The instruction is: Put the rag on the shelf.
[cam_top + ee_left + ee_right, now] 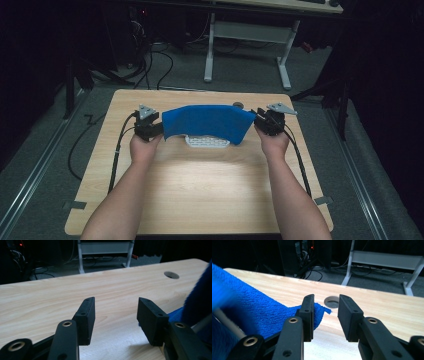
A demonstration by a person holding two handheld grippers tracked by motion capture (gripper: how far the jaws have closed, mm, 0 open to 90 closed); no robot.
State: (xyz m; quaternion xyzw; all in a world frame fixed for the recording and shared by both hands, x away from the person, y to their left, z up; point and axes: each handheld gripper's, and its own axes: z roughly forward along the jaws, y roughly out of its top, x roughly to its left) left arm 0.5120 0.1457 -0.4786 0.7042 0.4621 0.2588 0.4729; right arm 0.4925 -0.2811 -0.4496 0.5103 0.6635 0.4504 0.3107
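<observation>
Left gripper (156, 126): my jaws parted, nothing between, left of the cloth (207, 122)
Right gripper (260, 121): my jaws apart, right of the cloth

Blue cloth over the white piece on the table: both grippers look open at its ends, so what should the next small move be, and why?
Probably draw both grippers outward, away from the cloth. The blue cloth is draped over the white piece. The left gripper stands open with nothing between its pads, and the right gripper is open too, a cloth corner lying behind one finger, unpinched.
</observation>
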